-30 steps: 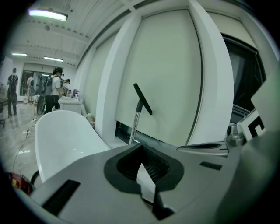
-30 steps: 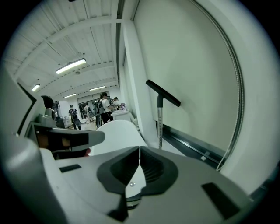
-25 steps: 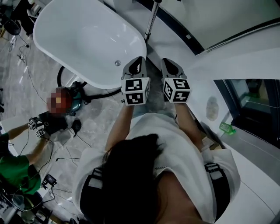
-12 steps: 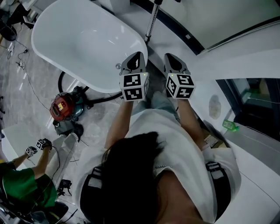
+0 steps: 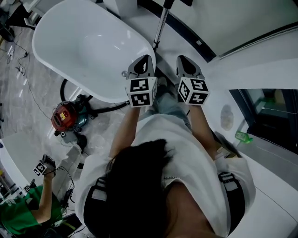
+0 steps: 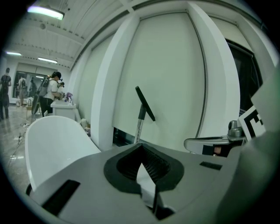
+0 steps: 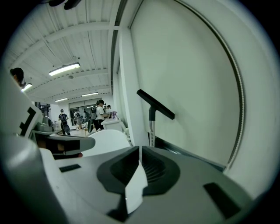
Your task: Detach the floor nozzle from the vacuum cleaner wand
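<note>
**Inspector A:** Head view?

**Inspector B:** Even, rather dim light. There is a soft sheen on the white bathtub (image 5: 41,50) at ten o'clock and pale reflections on the glossy floor (image 5: 28,93) at nine. The hair (image 5: 135,186) at six is near black, with no detail.

**Inspector A:** Gripper views?

**Inspector B:** Both show heavy fisheye bending, black vignetting at the corners and a greenish cast. In the left, the ceiling strip light (image 6: 46,12) at eleven is blown out. In the right, the strip lights (image 7: 64,68) at ten are bright. The foreground at six is soft.
</note>
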